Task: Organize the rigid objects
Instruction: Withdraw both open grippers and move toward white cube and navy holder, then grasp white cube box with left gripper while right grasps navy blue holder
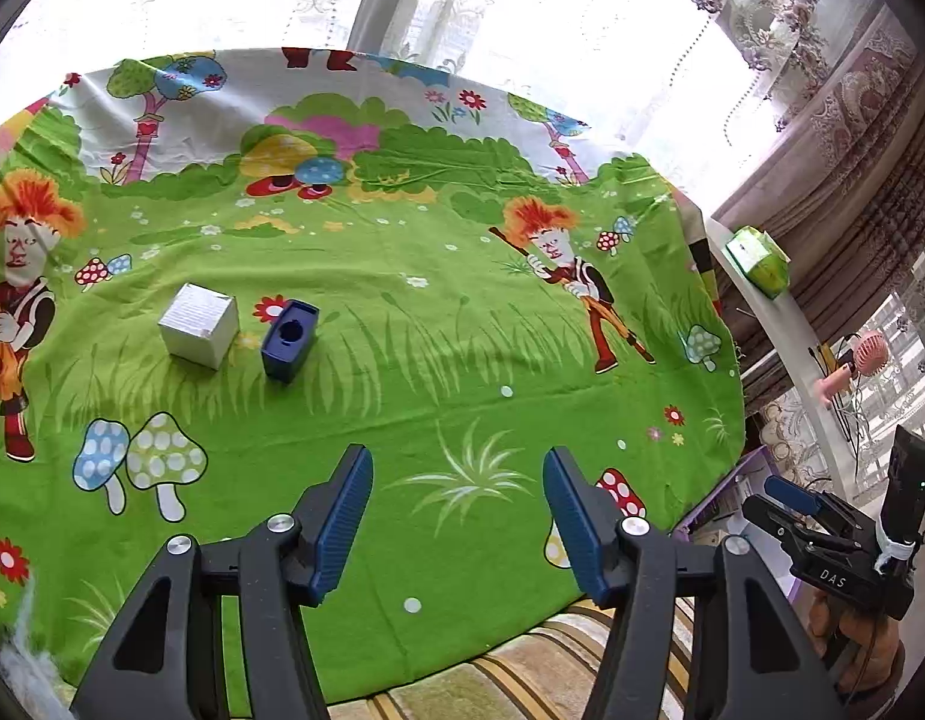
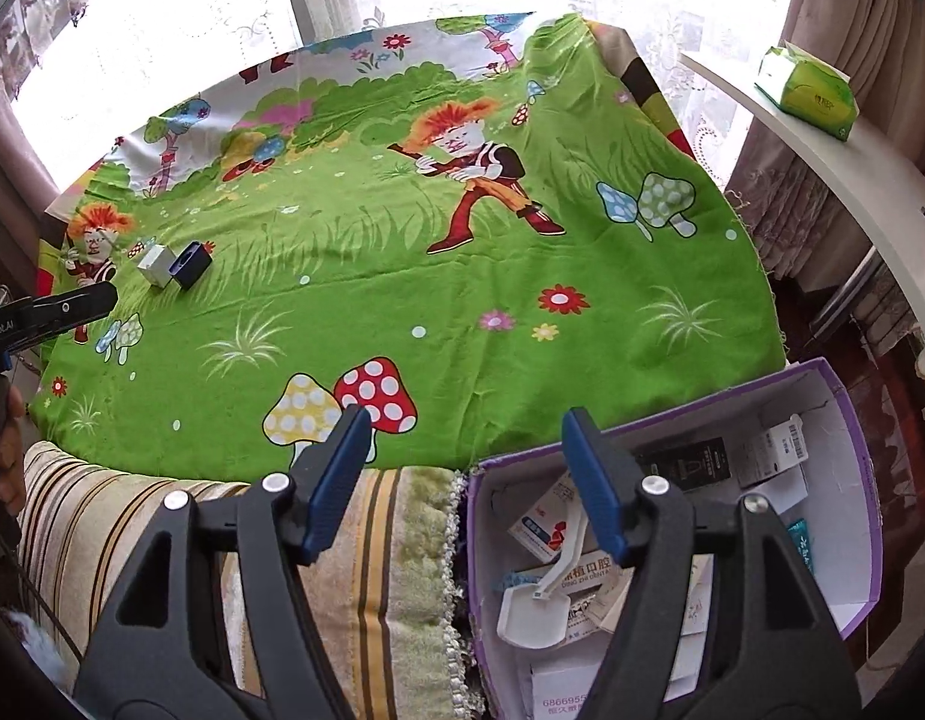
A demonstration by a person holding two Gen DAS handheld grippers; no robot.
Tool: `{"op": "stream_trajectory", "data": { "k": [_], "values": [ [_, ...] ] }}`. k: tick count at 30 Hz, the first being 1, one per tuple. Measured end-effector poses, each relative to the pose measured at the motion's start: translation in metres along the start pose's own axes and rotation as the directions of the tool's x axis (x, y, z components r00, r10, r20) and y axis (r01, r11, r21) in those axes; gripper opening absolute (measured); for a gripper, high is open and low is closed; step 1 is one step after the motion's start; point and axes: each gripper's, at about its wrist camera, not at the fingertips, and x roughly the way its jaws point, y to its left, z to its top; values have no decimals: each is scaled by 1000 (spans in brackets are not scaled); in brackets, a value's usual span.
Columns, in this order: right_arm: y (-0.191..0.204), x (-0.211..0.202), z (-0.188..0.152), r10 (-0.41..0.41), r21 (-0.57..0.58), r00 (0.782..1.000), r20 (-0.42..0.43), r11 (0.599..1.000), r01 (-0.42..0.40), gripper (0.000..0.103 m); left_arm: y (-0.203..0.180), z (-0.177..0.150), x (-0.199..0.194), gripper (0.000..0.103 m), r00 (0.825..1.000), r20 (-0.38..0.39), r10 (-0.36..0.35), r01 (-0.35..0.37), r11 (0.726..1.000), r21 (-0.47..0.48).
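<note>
A small silver box (image 1: pixel 198 324) and a dark blue box (image 1: pixel 289 339) with a round hole in its top stand side by side on the green cartoon tablecloth (image 1: pixel 402 360). They also show far left in the right wrist view, the silver box (image 2: pixel 156 264) beside the blue box (image 2: pixel 190 264). My left gripper (image 1: pixel 456 516) is open and empty, well short of them. My right gripper (image 2: pixel 462 480) is open and empty, above the near edge of a purple-rimmed cardboard box (image 2: pixel 846 540) with several small packages and a white scoop (image 2: pixel 534 606) in it.
A green tissue pack (image 2: pixel 813 93) lies on a white curved shelf (image 2: pixel 870 180) at the right. A striped cushion (image 2: pixel 354 540) sits below the table's near edge. The right gripper (image 1: pixel 822 522) shows at the right of the left wrist view. Curtains hang behind.
</note>
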Motion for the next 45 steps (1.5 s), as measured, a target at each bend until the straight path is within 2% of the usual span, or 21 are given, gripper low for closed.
{"op": "stream_trajectory", "data": {
  "k": [6,13,21,30,34,36,38,39,45],
  "values": [
    [49,20,26,52,-74,999,-1,996,-52,70,47,19,4,64,996,7,86,-85,996,-29],
    [98,44,50,100,-141,995,-24,985,-102,71,81,41,26,67,989,-18,150,-150,989,6],
    [146,76,74,136,-205,989,-56,968,-145,75,104,62,62,69,979,-63,193,-189,980,68],
    [202,121,86,167,-260,978,-121,946,-194,77,128,70,90,72,964,-111,240,-232,969,79],
    [220,136,87,174,-279,975,-141,938,-207,77,134,69,95,72,967,-116,226,-219,973,73],
    [226,143,86,172,-277,974,-150,938,-209,77,137,68,97,71,971,-124,206,-199,977,72],
    [232,150,86,172,-272,972,-158,939,-210,77,141,68,99,53,972,-133,195,-188,980,63],
    [234,153,86,170,-264,973,-159,942,-208,77,142,68,99,50,972,-137,192,-186,981,57],
    [250,167,88,189,-213,968,-167,951,-223,77,152,65,87,50,974,-116,197,-199,980,-11]
  ]
}}
